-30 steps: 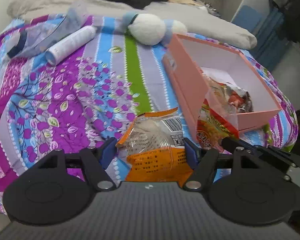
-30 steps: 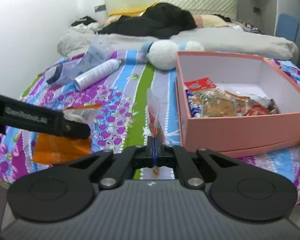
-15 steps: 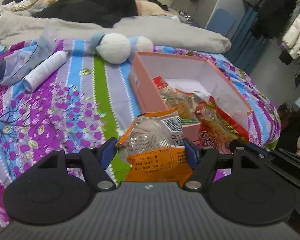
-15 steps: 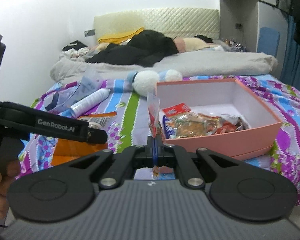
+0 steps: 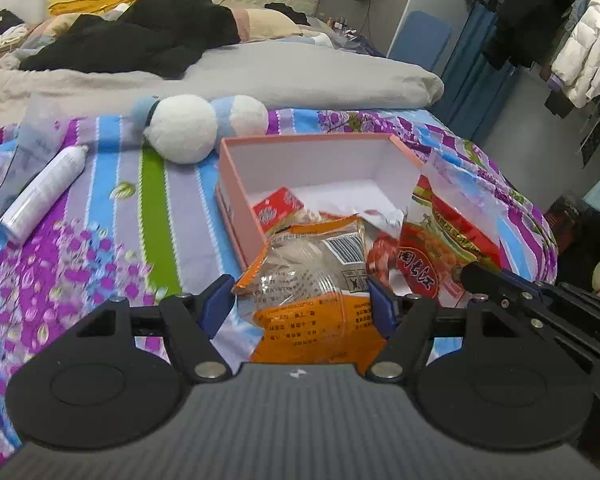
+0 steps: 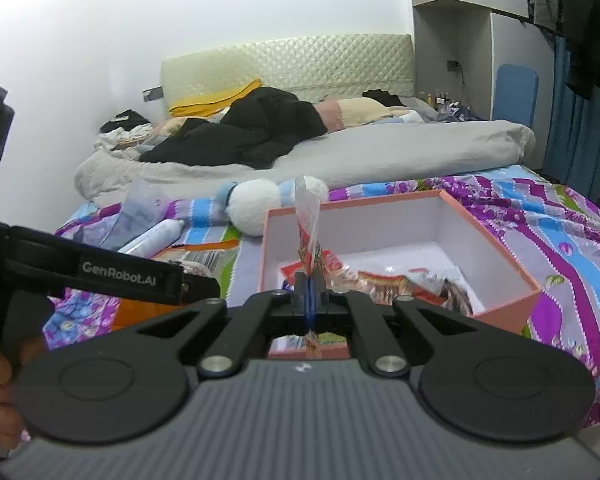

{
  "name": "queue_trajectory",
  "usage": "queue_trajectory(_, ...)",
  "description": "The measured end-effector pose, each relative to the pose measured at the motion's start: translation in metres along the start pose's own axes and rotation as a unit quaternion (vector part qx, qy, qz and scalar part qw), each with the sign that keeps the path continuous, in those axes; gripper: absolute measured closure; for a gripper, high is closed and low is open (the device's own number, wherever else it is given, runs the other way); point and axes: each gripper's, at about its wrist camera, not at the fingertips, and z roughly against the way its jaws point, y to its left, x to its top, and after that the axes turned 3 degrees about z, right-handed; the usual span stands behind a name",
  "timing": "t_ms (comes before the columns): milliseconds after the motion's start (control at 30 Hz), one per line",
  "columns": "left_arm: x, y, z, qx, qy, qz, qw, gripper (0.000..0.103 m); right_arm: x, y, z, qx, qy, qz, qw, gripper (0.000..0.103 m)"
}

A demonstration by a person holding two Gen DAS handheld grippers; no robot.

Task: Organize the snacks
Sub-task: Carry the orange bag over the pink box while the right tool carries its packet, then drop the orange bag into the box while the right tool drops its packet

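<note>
Both held packets now nearer pink box (image 5: 236, 200), jaws unchanged.

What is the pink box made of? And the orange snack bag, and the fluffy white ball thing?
The pink box looks like matte cardboard: thin, stiff walls, white inside. The orange snack bag seems to be glossy plastic film, partly see-through and crinkled. The white ball looks like soft plush fabric, fuzzy at its edges.
</note>
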Motion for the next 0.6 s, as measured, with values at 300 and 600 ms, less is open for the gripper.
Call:
queue_trajectory(300, 0.051, -0.016, -0.062, -0.007, 0.009, -0.010, 0.9999, 0.029, 0.023, -0.035, -0.056, -0.001, 0.003, -0.017, 1.000, 0.099)
queue_trajectory(600, 0.072, -0.015, -0.131, -0.005, 0.037, -0.010, 0.9993, 0.029, 0.020, -0.066, -0.114, 0.008, 0.039, -0.042, 0.998, 0.099)
